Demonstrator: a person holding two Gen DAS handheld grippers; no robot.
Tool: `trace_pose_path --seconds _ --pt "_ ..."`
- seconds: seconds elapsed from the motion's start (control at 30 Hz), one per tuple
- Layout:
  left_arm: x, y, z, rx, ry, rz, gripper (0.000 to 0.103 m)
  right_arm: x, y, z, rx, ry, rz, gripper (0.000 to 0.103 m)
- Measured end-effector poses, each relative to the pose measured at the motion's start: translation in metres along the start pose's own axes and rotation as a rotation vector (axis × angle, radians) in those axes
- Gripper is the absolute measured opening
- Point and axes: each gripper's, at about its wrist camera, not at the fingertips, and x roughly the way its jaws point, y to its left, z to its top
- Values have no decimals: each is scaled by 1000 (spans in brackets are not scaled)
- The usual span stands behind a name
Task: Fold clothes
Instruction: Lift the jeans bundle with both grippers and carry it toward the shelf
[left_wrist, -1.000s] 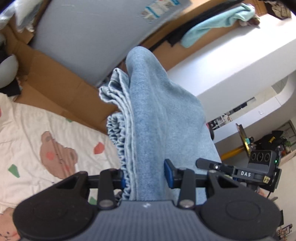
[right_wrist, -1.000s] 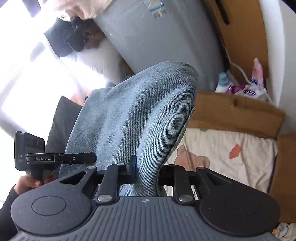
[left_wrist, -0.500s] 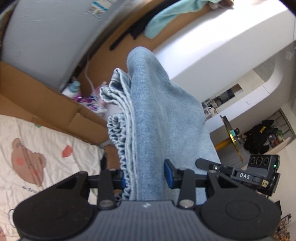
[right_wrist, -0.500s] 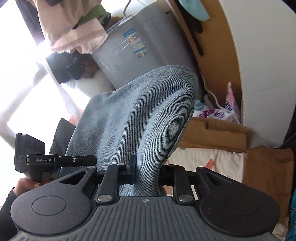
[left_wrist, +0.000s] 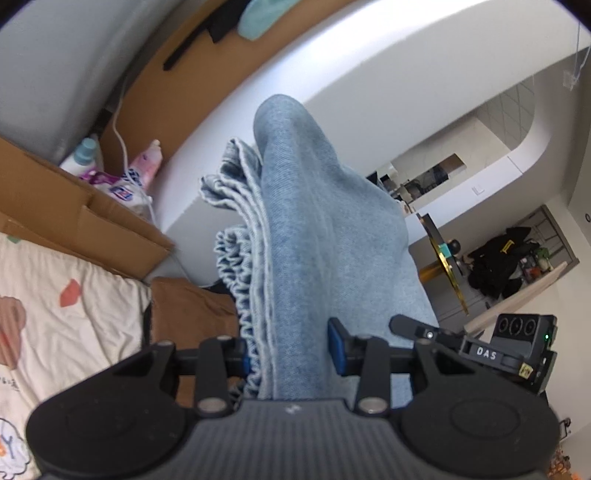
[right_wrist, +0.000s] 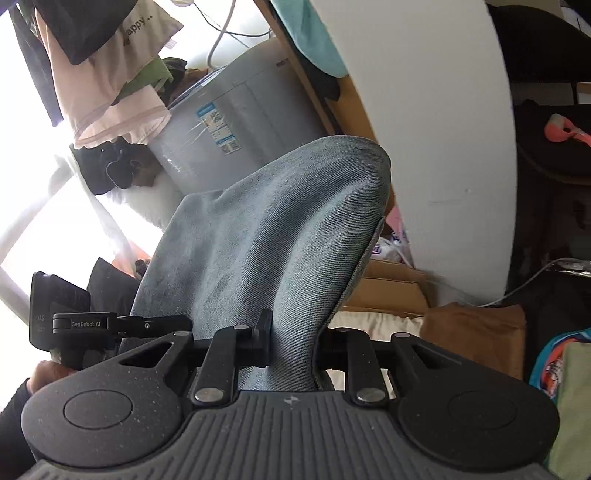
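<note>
Denim garment (left_wrist: 325, 236) hangs clamped in your left hand-held gripper (left_wrist: 288, 354) and right hand-held gripper (right_wrist: 291, 343); lay it flat on the bed (left_wrist: 74, 295) next.

Both wrist cams close-up, angled upward; share denim (left_wrist: 325, 236), white wall (right_wrist: 424, 110).

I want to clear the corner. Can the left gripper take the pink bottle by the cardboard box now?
Probably not: the left gripper is shut on the folded denim garment, so its fingers are occupied; the pink bottle stands apart.

daylight, bright | window (right_wrist: 44, 206) blown out | fisheye edge warp | slight blur
</note>
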Motion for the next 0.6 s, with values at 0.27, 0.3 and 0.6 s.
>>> trace_pose_path --seconds 0.27,0.3,0.6 --pt "51 12 -3 -28 15 -56 41 1 -51 -1 -5 -8 -32 21" --pt "58 14 -2 -25 16 -61 41 2 -56 -1 -5 -13 -39 21" --pt "122 42 -9 -7 45 -124 41 23 -114 -6 5 -32 -103 21"
